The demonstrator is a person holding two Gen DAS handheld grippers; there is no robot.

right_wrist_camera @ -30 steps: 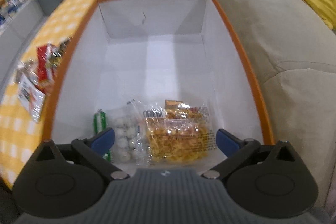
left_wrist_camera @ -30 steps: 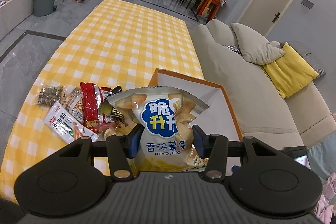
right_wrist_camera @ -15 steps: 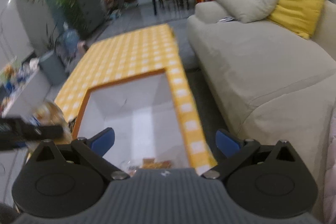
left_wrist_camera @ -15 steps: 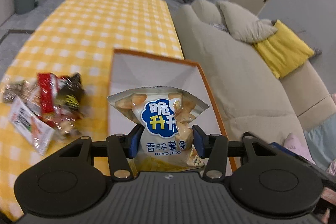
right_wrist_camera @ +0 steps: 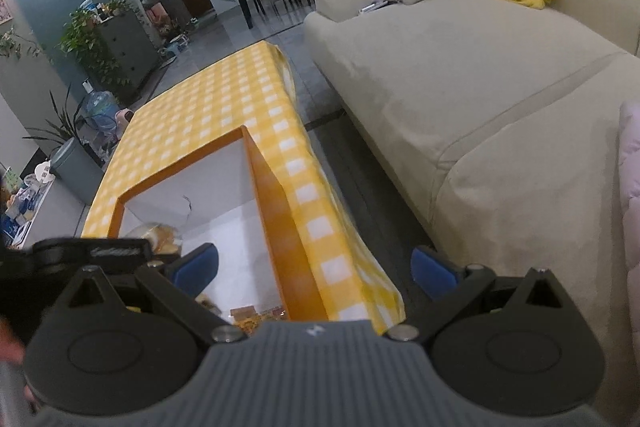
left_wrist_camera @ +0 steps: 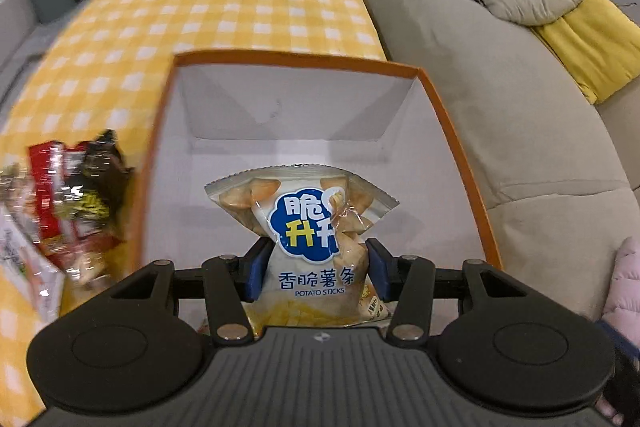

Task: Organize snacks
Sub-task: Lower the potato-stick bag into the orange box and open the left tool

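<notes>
Partway, by the look of it: some snacks are already boxed, one is on its way in, and a handful wait outside. In the left wrist view the left gripper (left_wrist_camera: 314,269) pinches the potato-stick bag (left_wrist_camera: 308,227) by its lower half, both blue pads (left_wrist_camera: 253,269) pressed into its sides, the bag upright with its crimped top pointing to 12 o'clock. It hangs over the open mouth of the box (left_wrist_camera: 298,61), whose white floor shows behind it, so I judge the bag is above the box and not yet set down; whether its bottom touches anything is hidden by the gripper body. The pile (left_wrist_camera: 72,203) of loose packets, a red one and a dark one among them, lies blurred on the checked cloth (left_wrist_camera: 224,3) at 9 o'clock of the bag, just outside the box's left wall. Those are what is left to move. In the right wrist view the right gripper (right_wrist_camera: 314,269) is spread wide with nothing between its pads, and it points past the box's right wall (right_wrist_camera: 280,227) toward the sofa (right_wrist_camera: 460,87). At 6 o'clock in that view, just above the gripper body, a yellowish packet (right_wrist_camera: 256,317) lies on the box floor, so at least one snack has been put away. At 9 o'clock the other gripper and a bit of the bag show over the box. Remaining, as I judge it: release this bag inside, then fetch the pile packet by packet.
</notes>
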